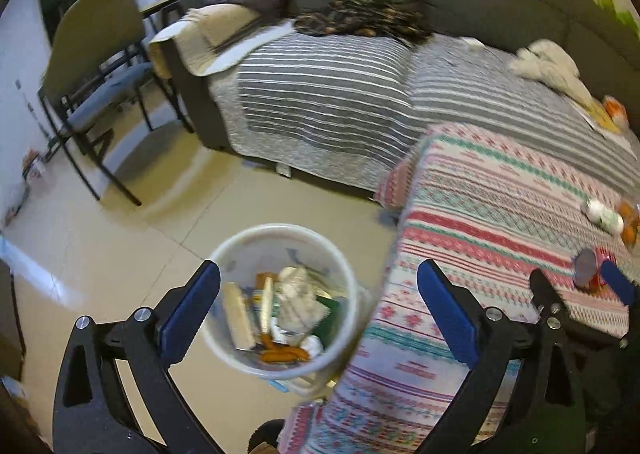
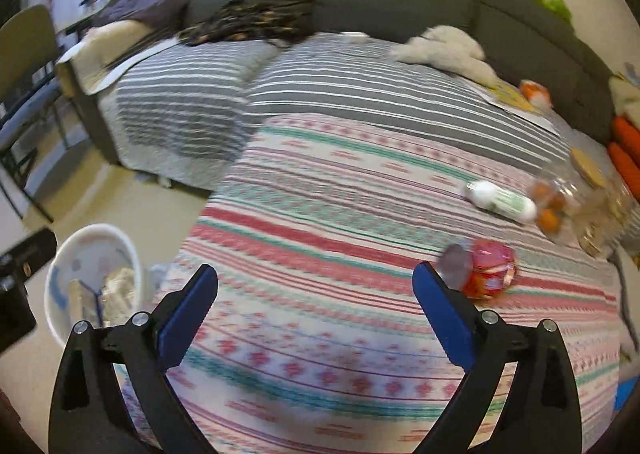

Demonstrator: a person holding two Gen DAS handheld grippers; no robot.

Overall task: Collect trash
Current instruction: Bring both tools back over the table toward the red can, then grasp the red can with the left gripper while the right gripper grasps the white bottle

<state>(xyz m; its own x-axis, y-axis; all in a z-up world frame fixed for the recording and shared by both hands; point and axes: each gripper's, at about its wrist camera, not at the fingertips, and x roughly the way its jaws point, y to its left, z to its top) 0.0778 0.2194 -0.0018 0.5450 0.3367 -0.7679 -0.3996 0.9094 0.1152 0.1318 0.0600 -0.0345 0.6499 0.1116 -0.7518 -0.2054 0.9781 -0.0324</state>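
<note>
A white trash bucket (image 1: 280,242) stands on the floor beside the patterned cover, holding paper, wrappers and other trash. My left gripper (image 1: 318,302) hangs open above it, nothing between its blue pads. My right gripper (image 2: 314,302) is open over the patterned cover (image 2: 320,214), empty. A red can (image 2: 486,268) lies on its side just right of the right finger. Farther right lie a white and green bottle (image 2: 504,200) and a clear bag with orange pieces (image 2: 560,206). The bucket (image 2: 94,254) shows at the left of the right wrist view. The can (image 1: 588,270) appears in the left wrist view too.
A grey sofa with a striped blanket (image 1: 340,102) fills the back, with dark clothing (image 1: 360,20) and a white plush toy (image 2: 444,48) on it. A chair (image 1: 92,86) stands at left on the tiled floor (image 1: 120,254). Orange toys (image 2: 628,150) lie far right.
</note>
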